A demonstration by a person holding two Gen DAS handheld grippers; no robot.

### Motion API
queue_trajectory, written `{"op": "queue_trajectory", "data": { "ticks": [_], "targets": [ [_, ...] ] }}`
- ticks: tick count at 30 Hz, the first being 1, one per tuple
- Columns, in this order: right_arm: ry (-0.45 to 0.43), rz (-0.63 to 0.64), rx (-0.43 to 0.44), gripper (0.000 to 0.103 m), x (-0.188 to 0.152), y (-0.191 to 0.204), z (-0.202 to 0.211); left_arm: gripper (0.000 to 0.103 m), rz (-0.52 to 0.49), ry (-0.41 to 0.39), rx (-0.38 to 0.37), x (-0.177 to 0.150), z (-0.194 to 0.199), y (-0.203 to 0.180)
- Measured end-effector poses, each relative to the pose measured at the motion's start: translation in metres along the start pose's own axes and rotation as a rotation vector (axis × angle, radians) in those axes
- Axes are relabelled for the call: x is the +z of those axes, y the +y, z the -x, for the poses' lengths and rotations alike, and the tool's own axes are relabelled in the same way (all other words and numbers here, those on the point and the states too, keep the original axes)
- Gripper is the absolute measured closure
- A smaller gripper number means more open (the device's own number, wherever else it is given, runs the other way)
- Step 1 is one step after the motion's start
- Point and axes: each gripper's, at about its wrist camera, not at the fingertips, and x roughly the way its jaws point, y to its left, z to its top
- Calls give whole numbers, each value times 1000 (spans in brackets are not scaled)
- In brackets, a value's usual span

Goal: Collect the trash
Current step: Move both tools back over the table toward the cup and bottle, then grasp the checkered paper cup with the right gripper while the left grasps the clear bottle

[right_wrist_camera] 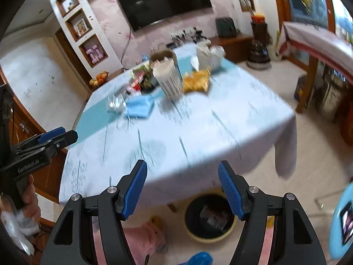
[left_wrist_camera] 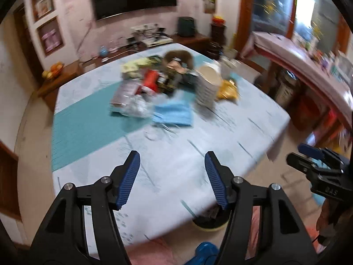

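With both tongs, left (left_wrist_camera: 172,180) and right (right_wrist_camera: 182,190), spread and empty, we judge the soft light-blue cloth-like wad (left_wrist_camera: 173,113) at the frame's centre light and limp, best pinched at a raised fold.

Counter (right_wrist_camera: 198,137) under pale blue cloth, teal strip across far part. On it, bunched toward far side: blue folded cloth (right_wrist_camera: 139,107), crumpled clear plastic (right_wrist_camera: 115,105), ribbed white cup (right_wrist_camera: 169,78), yellow wrapper (right_wrist_camera: 196,81), red packet (left_wrist_camera: 150,79), brown basket (left_wrist_camera: 178,58). Near half bare. Floor below: dark bin (right_wrist_camera: 209,218) beside counter edge
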Motion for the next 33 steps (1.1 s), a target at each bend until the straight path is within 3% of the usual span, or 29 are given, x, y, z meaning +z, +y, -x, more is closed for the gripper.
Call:
{"op": "queue_trajectory", "data": {
  "ticks": [5,8,11,16,24,33],
  "targets": [
    [-61,56,-17,31,56,19,-11,44,197,19,-22,39,-15,60],
    [-85,73,-21,25,85,27,-20,44,292,30,-31,53,-30,87],
    [-105,82,-17,19,111,30,-39,44,332,39,-28,65,-50,101],
    [-100,110,-38,19,147,38,-82,44,382,105,-44,82,-103,112],
    [-57,137,-77,19,172,49,-164,44,539,248,-90,88,-195,135],
    [-18,143,-102,19,175,49,-224,44,584,286,-97,93,-237,137]
  ]
}}
